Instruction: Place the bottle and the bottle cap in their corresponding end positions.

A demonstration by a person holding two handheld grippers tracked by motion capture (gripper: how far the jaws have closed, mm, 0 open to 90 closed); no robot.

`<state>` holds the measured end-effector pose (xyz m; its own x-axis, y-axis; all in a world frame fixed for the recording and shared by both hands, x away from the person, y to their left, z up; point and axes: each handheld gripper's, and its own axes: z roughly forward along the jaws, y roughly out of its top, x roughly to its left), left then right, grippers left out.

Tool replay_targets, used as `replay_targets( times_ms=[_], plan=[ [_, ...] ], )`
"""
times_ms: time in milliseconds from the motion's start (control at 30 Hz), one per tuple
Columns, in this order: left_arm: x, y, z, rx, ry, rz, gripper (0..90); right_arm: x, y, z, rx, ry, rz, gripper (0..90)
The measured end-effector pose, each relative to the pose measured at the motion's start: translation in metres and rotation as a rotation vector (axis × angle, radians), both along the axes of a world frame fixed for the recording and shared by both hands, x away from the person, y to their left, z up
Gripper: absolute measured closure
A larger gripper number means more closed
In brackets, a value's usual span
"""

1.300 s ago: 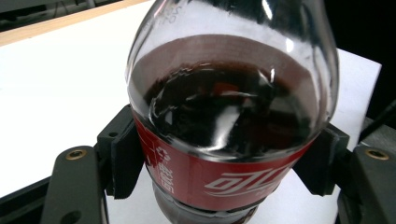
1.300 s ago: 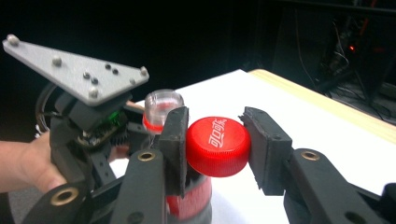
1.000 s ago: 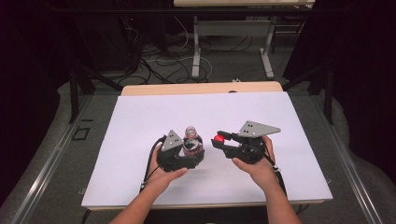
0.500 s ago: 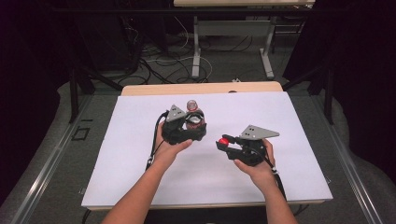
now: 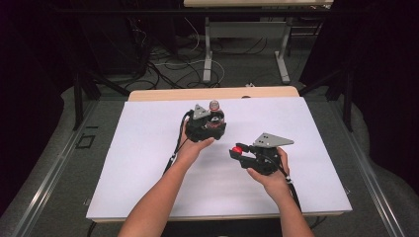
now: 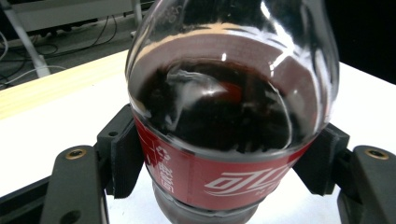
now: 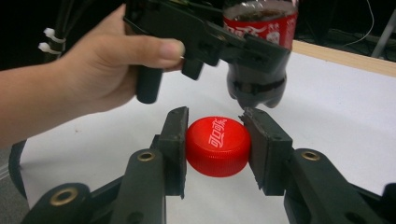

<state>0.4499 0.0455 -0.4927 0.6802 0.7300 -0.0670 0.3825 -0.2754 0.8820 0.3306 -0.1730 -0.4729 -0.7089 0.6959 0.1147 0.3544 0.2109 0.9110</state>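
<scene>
- In the high view the left gripper (image 5: 211, 123) sits just above the middle of the frame, on the far half of the white table sheet (image 5: 138, 148). Its jaws are clamped around a clear plastic cola bottle with dark drink and a red label (image 5: 214, 114).
- A second ago that gripper and bottle sat lower in the frame, close beside the right gripper; now they are further up the frame and well apart from it.
- In the left gripper view the two black pads (image 6: 125, 154) press on either side of the bottle (image 6: 229, 116), at the red label band, with the bottle's rounded shoulder bulging above them.
- The bottle's neck shows no cap in the high view. Whether its base touches the sheet cannot be told.
- The right gripper (image 5: 238, 150) lies right of centre in the high view, slightly lower in the frame than a second ago.
- Its jaws are closed on a small round red plastic screw cap with white lettering (image 7: 218, 145); the right gripper view shows a pad tight against each side of the cap's ribbed rim.
- In that view the bottle (image 7: 258, 56) and the left hand (image 7: 107, 65) sit in the upper half, beyond the cap.
</scene>
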Motion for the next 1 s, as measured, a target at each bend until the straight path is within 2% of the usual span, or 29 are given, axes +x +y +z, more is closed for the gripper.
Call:
replay_targets(
  times_ms=[100, 233, 267, 367, 400, 433, 500, 533, 633, 700, 800, 867, 900, 1000],
  plan=[
    [0.007, -0.003, -0.008, -0.009, -0.004, 0.012, 29.2, 0.002, 0.001, -0.001, 0.003, -0.003, 0.004, 61.0],
    [0.012, -0.005, -0.016, -0.018, 0.022, 0.024, 29.2, 0.001, 0.002, -0.001, 0.005, -0.007, -0.002, 61.0],
    [0.013, -0.006, -0.019, -0.018, 0.019, 0.026, 29.2, 0.001, 0.002, 0.0, -0.008, 0.0, 0.001, 61.0],
    [0.016, -0.005, -0.024, 0.0, 0.032, 0.014, 29.2, 0.002, 0.003, 0.0, -0.005, -0.012, 0.003, 61.0],
    [0.016, -0.007, -0.027, -0.007, 0.033, 0.025, 29.2, 0.002, 0.003, 0.0, -0.008, -0.022, 0.002, 61.0],
    [0.017, -0.006, -0.029, 0.008, 0.037, 0.019, 29.2, 0.003, 0.003, 0.0, -0.009, -0.025, 0.003, 61.0],
    [0.017, -0.007, -0.033, -0.007, 0.041, 0.024, 29.2, 0.003, 0.004, 0.0, -0.007, -0.01, 0.007, 61.0],
    [0.018, -0.007, -0.035, 0.01, 0.04, 0.021, 29.2, 0.003, 0.004, 0.0, -0.004, -0.013, 0.003, 60.9],
    [0.017, -0.007, -0.041, 0.008, 0.051, 0.017, 29.2, 0.004, 0.004, -0.001, -0.006, -0.019, 0.006, 60.9],
    [0.016, -0.007, -0.045, 0.021, 0.044, 0.011, 29.1, 0.005, 0.004, -0.002, -0.002, -0.025, 0.002, 61.0],
    [0.015, -0.006, -0.047, 0.016, 0.025, 0.01, 29.0, 0.006, 0.005, -0.003, -0.01, -0.018, 0.005, 60.9],
    [0.013, -0.005, -0.046, 0.016, 0.04, 0.009, 29.0, 0.005, 0.005, -0.004, -0.015, -0.008, 0.002, 61.0],
    [0.013, -0.004, -0.046, 0.026, 0.032, 0.005, 28.9, 0.006, 0.005, -0.005, -0.01, -0.012, 0.0, 61.0],
    [0.011, -0.004, -0.046, 0.02, 0.039, 0.0, 28.9, 0.006, 0.007, -0.006, -0.007, -0.009, 0.003, 61.0]
  ],
)
